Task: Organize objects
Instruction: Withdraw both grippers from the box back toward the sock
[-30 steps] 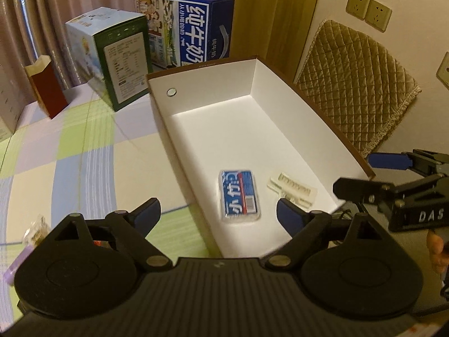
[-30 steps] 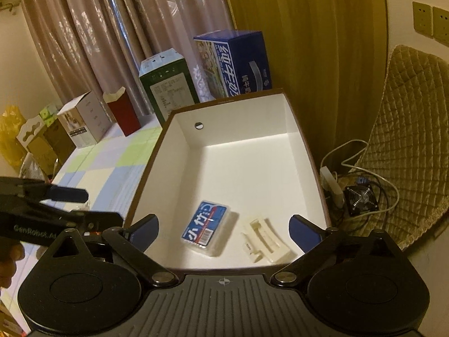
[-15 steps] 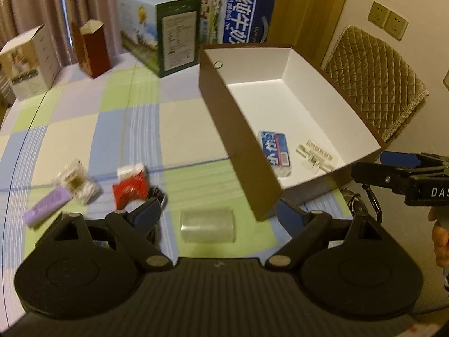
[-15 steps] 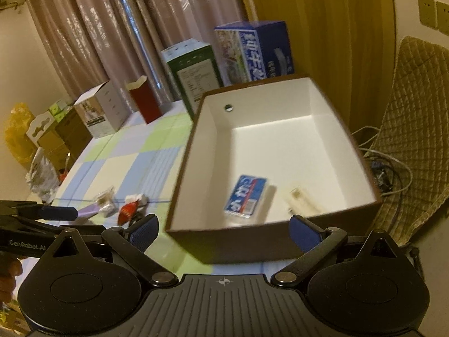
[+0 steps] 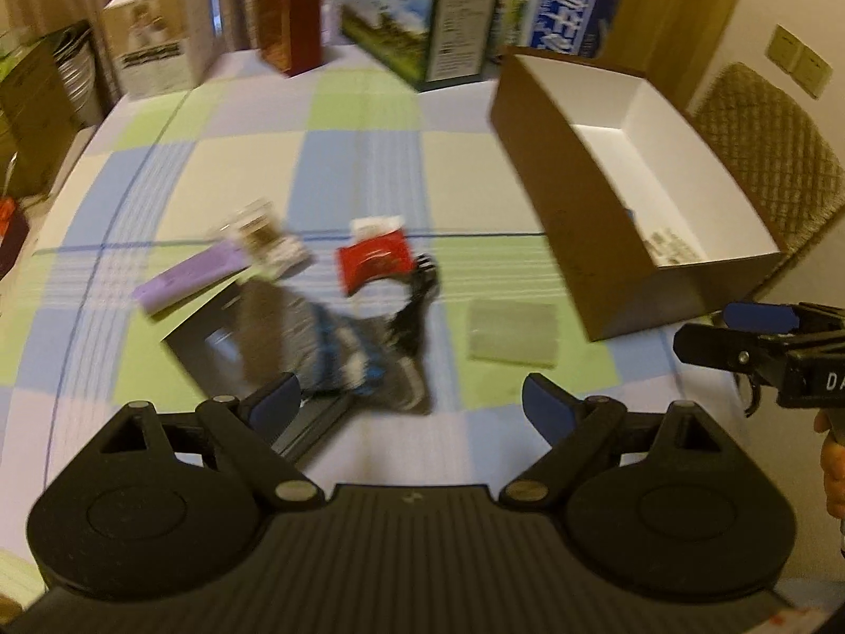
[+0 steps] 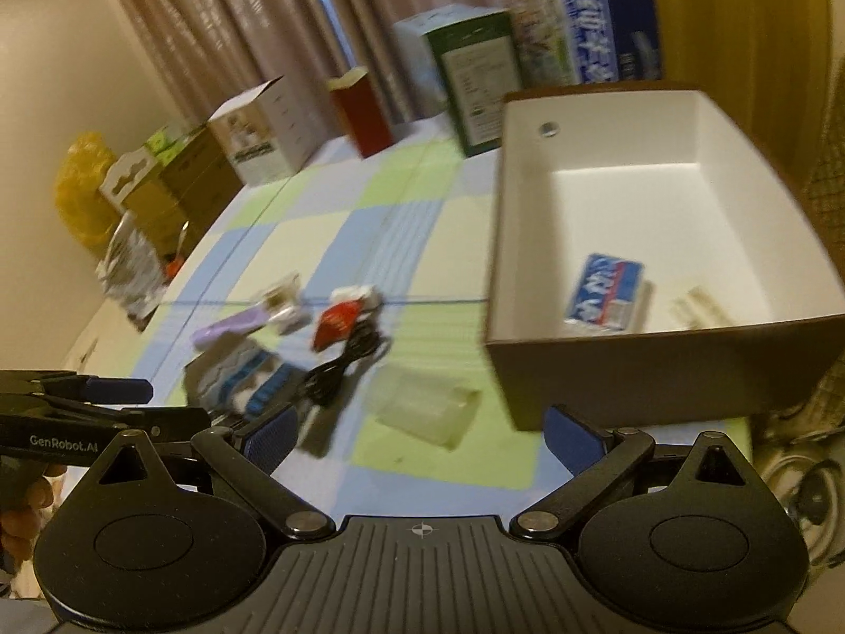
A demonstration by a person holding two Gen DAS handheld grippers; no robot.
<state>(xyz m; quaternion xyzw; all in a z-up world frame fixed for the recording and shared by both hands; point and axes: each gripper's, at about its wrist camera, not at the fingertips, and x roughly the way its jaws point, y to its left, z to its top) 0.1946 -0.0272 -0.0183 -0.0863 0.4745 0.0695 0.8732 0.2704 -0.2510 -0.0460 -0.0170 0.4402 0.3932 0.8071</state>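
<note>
We have the left gripper (image 5: 409,401) spread wide with nothing between its blue pads, hovering over the checked tablecloth (image 5: 253,169). Our right gripper (image 6: 417,430) is just as wide and just as empty, hanging low over the cloth by the near corner of the box.

Out from the left fingers, at about twelve o'clock, lies the loose pile. We count one blue-and-white packet (image 5: 338,354) on a dark flat card, one black cable (image 5: 417,296), one red sachet (image 5: 375,259), one purple strip (image 5: 193,277) and one small pale wrapped sweet (image 5: 261,235). At one o'clock sits one clear plastic case (image 5: 512,333), on its own, just beside the box.

The box (image 5: 560,211), brown outside and white inside, stands at two o'clock in the left view. From there its tall near wall hides most of the floor; only a pale scrap shows by the near end. The right view looks straight in: we see two things inside, one blue pack (image 6: 604,290) and one pale wrapper (image 6: 697,309) beside it, both near the front wall, the rest of the floor bare.

Along the far edge we count five standing cartons: one white, one dark red, one green, one blue, one brown. The right view alone shows a yellow bag (image 6: 84,185) at ten o'clock.
</note>
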